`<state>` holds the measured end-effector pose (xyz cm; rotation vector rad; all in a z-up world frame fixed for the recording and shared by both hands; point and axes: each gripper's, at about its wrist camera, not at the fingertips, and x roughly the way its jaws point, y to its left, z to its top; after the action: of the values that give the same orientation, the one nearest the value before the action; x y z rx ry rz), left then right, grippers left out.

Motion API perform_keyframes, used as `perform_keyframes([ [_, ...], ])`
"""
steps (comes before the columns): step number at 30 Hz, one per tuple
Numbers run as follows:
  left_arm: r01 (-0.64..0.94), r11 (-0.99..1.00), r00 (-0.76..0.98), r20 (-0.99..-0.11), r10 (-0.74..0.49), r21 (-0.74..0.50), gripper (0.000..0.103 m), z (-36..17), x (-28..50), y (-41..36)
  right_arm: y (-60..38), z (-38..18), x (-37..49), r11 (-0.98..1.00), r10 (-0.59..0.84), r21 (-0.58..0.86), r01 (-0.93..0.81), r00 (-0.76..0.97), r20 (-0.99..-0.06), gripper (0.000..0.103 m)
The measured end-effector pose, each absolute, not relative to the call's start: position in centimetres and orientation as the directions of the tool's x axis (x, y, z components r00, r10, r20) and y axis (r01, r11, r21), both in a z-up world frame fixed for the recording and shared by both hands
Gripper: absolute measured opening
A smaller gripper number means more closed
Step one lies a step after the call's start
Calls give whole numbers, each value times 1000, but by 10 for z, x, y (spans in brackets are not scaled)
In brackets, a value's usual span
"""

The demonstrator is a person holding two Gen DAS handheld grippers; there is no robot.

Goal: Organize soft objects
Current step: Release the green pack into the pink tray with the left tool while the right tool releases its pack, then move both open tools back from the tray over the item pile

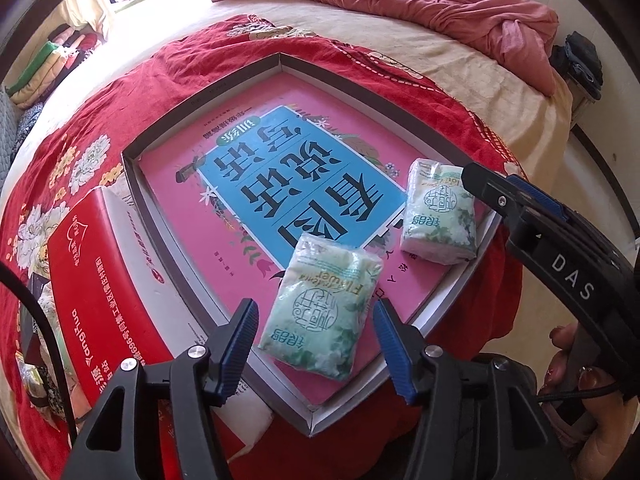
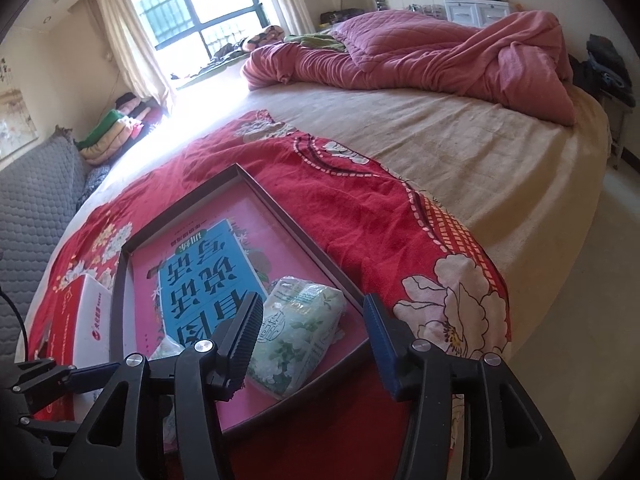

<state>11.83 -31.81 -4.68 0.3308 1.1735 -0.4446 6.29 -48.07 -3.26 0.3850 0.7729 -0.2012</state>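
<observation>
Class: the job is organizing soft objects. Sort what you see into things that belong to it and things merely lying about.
Belongs:
near tissue pack
far tissue pack
shallow box
left gripper
right gripper

Lying about:
red-and-white carton
pink quilt
folded blankets

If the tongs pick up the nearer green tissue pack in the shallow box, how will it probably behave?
The nearer tissue pack looks soft and puffy, so it would probably squash a little between the left tongs. Its glossy plastic wrap may be slippery. It lies flat on the book, so rolling seems unlikely, and it is probably light.
</observation>
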Motion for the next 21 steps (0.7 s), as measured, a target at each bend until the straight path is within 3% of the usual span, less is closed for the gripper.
perform_keyframes([
  [14, 478, 878, 341, -920, -193, -7, 63, -31, 107, -309, -482, -24, 57, 915, -72, 243, 323, 722, -688, 70],
  [21, 478, 878, 384, -898, -215, -6, 73, -15, 93, -302, -481, -16, 50, 906, -88, 256, 338, 740, -667, 74],
])
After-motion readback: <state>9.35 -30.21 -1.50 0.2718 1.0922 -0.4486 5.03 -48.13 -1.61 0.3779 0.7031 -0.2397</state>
